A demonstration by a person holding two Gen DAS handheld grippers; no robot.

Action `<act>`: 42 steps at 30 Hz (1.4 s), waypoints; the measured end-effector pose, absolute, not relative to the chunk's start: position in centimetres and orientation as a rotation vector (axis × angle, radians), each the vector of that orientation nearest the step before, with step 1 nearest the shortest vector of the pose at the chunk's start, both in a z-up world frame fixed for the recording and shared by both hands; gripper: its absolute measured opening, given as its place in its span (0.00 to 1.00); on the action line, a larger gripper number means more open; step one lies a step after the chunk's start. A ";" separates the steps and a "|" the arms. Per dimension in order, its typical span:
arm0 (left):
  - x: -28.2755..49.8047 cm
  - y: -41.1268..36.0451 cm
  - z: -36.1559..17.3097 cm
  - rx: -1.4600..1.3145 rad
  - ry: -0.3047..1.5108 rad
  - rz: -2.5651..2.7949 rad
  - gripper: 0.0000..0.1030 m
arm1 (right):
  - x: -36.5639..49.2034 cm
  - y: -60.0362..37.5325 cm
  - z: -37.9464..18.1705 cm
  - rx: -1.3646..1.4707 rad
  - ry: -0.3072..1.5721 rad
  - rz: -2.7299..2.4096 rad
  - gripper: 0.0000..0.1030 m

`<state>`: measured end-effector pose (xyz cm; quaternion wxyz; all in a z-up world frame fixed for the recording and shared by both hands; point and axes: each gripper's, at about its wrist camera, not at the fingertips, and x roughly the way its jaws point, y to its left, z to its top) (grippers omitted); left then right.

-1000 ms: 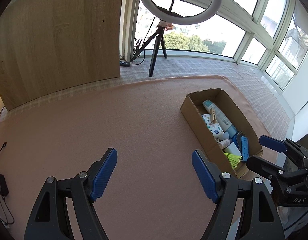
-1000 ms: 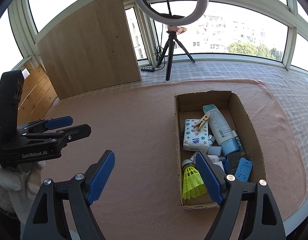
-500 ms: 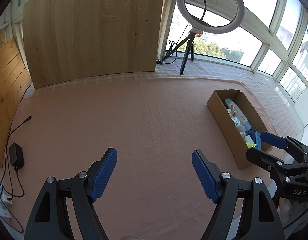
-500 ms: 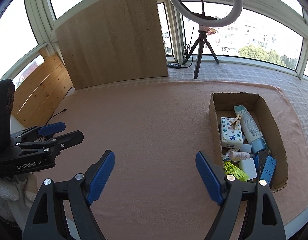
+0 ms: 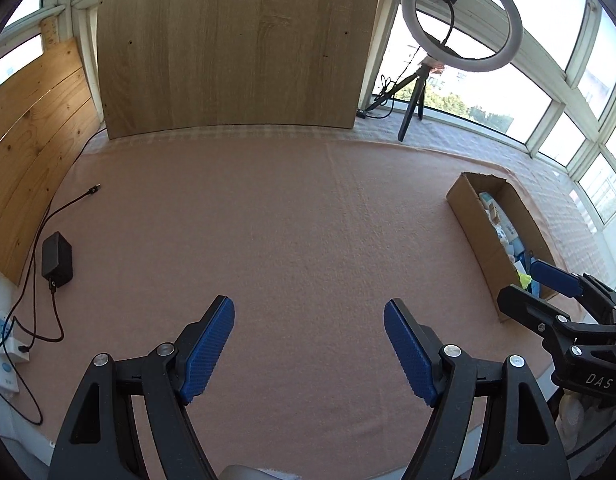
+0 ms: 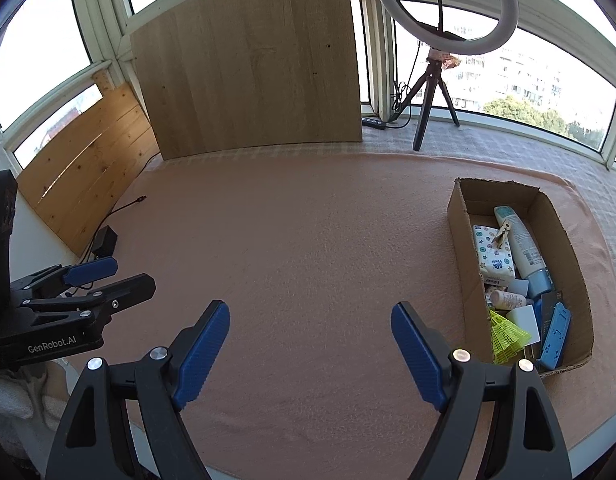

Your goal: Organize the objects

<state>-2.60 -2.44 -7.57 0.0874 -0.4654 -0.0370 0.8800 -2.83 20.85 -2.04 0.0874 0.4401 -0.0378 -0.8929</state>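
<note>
- Since the earlier frames, both of your views are sliding leftward across the pink cloth: the cardboard box (image 6: pixel 460 216) is drifting from near centre toward 3 o'clock, and the wooden panel (image 5: pixel 236 48) is filling more of 12 o'clock.
- Your left tongs (image 5: pixel 308 346) are standing released, blue pads wide apart over bare pink cloth on the desk (image 5: pixel 288 220), with nothing between them.
- Your right tongs (image 6: pixel 310 350) are likewise standing released over bare cloth, gripping nothing; in the left wrist view they are showing at 4 o'clock, near the box's near end.
- In the right wrist view your left tongs are sitting at 9 o'clock, with a white-gloved hand (image 6: pixel 12 396) under them.
- You are seeing the box at 3 o'clock, lying lengthwise on the cloth, its near end just beside your right pad in the picture.
- Inside it are lying a white bottle with a blue cap (image 6: pixel 522 246), a patterned tissue pack (image 6: pixel 490 258) with a wooden clothespin (image 6: pixel 502 234) across it, a yellow shuttlecock (image 6: pixel 506 334), a small white block (image 6: pixel 522 318) and a blue plastic holder (image 6: pixel 556 336).
- At 9 o'clock in the left wrist view, a black power adapter (image 5: pixel 57 254) and its cable are lying on the cloth's edge.
- At 1 o'clock a ring light (image 6: pixel 448 4) is standing on a tripod by the windows.
</note>
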 end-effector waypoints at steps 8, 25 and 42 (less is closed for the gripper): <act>-1.8 -3.7 -7.8 -1.404 -0.113 2.637 0.82 | -2.3 19.2 -2.1 1.302 -0.084 -2.663 0.78; -1.5 -4.2 -8.0 -1.415 -0.099 2.646 0.83 | -1.8 18.2 -2.3 1.306 -0.092 -2.683 0.78; -0.9 -3.5 -8.0 -1.420 -0.084 2.650 0.83 | -1.7 18.6 -2.3 1.314 -0.091 -2.693 0.78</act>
